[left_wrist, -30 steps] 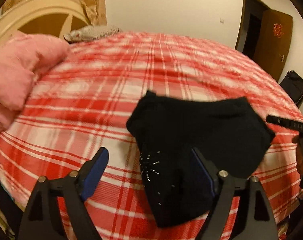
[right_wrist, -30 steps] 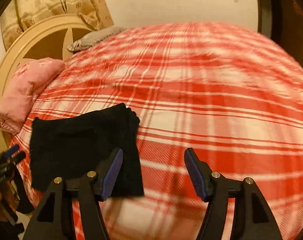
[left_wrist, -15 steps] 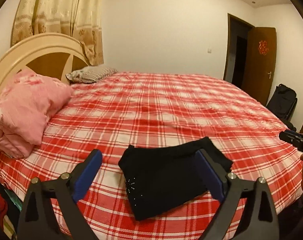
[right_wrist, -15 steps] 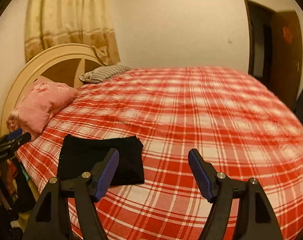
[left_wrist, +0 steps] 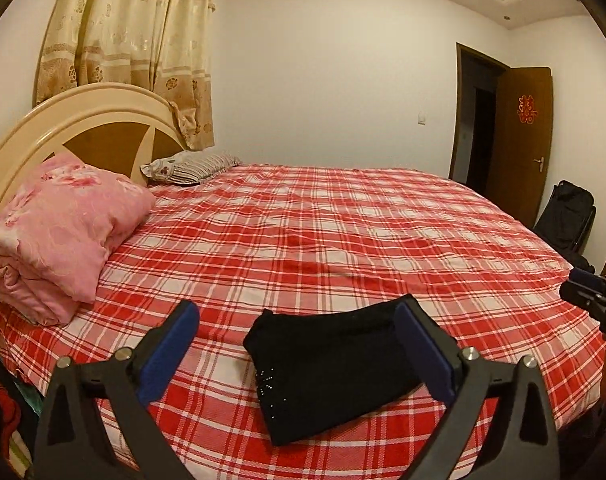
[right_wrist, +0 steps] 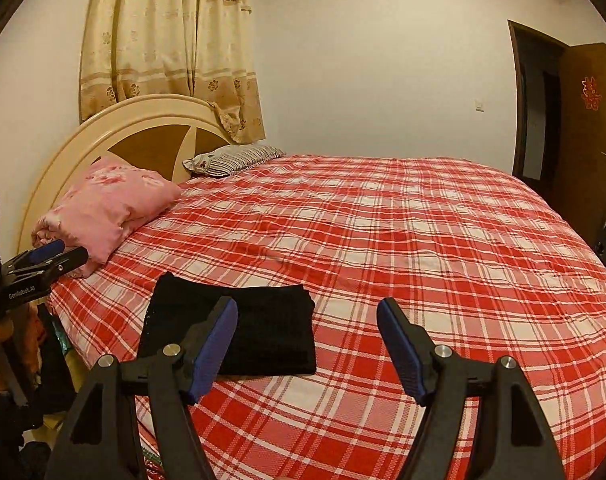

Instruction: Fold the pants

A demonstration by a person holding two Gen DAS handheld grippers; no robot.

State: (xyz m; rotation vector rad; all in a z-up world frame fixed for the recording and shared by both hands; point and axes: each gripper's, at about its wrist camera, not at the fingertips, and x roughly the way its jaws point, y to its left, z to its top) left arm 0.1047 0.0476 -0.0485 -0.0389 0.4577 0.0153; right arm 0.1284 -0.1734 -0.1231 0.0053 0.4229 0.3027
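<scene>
Both claws empty. Left gripper [left_wrist: 297, 354]: jaws spread wide, having just opened further over the last second; nothing between the pads. Right gripper [right_wrist: 307, 344]: jaws apart, also widened a little in that time, nothing held.

Pants [left_wrist: 335, 372]: black, lying as a compact folded rectangle on the plaid bedsheet [left_wrist: 343, 240], near the bed edge closest to both cameras. Small pale studs visible on the near left corner in the left wrist view. Edges look roughly square, no loose leg trailing.

Change over the last second: a second ago both cameras looked steeply down with the pants filling the lower view; now both views show the whole bed, the headboard [left_wrist: 83, 120] and the far wall. Grippers have drawn back and up from the cloth. Judgement: fold is complete or very nearly; release done, retreat in progress.

Writing: small white lettering on the left gripper's body in the right wrist view, reads about "GenRobot.AI". Red ornament on the brown door [left_wrist: 523, 140]; characters not legible.
</scene>
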